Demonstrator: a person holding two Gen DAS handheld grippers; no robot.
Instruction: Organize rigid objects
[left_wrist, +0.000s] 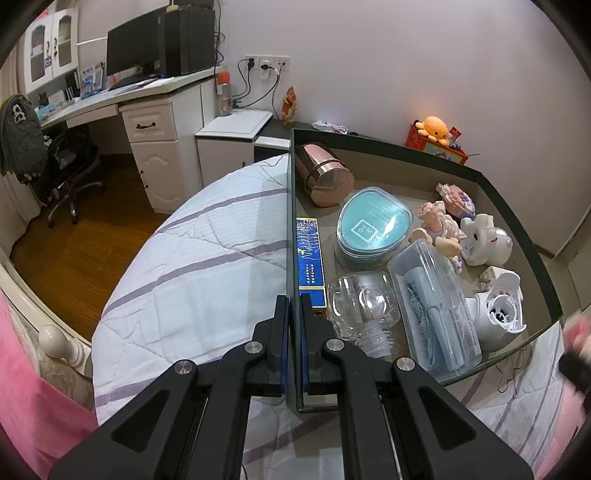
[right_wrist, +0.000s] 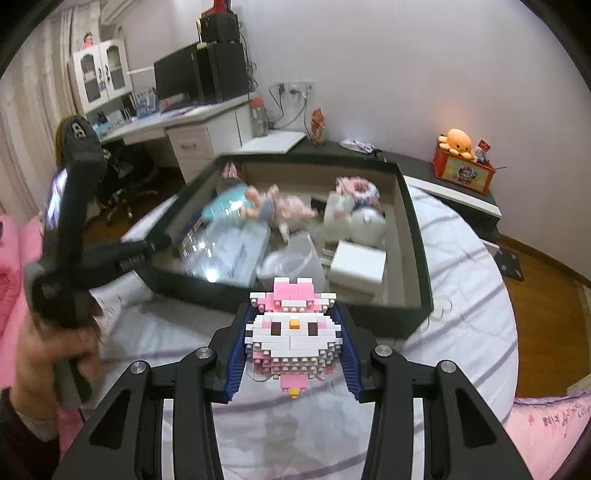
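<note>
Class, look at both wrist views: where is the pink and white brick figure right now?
In the right wrist view, the brick figure sits clamped in the right gripper, over the striped quilt, just outside the tray's near wall.

Home bedroom: quilted bed, computer desk, plush octopus.

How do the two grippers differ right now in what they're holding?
The left gripper is clamped on the thin wall of the dark tray; the right gripper grips a pink-and-white brick-built figure. The left's jaws are nearly together; the right's stand wide around the figure. Both have blue pads.
</note>
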